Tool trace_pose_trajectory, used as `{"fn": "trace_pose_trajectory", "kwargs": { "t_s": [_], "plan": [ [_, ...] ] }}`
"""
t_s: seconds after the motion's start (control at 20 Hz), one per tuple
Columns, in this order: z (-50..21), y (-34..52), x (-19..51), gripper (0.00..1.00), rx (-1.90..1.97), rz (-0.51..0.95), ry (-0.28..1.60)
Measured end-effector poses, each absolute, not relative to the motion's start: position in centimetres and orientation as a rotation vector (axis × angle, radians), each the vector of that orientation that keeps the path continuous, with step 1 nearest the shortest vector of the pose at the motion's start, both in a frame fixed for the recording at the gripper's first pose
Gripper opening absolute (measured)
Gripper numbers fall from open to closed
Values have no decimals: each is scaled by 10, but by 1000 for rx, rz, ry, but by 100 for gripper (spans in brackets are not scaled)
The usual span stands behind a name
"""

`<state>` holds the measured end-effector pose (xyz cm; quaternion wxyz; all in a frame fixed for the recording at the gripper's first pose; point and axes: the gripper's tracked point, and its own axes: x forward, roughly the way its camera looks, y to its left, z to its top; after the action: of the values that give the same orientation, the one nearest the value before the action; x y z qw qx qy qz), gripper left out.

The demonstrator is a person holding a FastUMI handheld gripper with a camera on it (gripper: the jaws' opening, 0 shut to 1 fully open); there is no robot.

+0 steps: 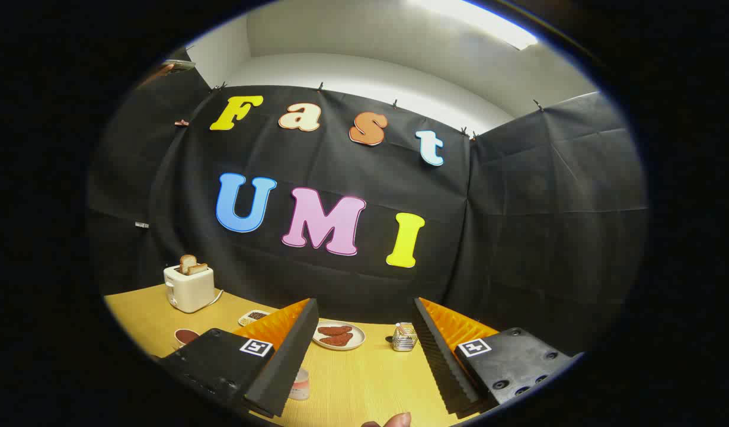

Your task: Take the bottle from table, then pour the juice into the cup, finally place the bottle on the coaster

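— Where's the bottle?
— Can't tell; a small pale container (300,384) stands near the left finger. The claw (364,356) gapes wide, empty, above the table (352,379).
— Grip?
— Mid-body, gently; likely light, slippery.

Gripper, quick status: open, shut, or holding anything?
Gripper: open, fingers spread wide apart, nothing between them, raised above the table and holding nothing.
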<state>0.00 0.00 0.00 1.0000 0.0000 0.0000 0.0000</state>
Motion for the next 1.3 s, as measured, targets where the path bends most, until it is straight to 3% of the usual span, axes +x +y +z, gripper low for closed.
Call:
{"fn": "trace_pose_trajectory", "kwargs": {
  "t_s": [0.95, 1.3],
  "plan": [
    [-3, 15, -14, 97, -2, 28, -4],
    [-46, 52, -9, 97, 87, 105, 17]
  ]
}}
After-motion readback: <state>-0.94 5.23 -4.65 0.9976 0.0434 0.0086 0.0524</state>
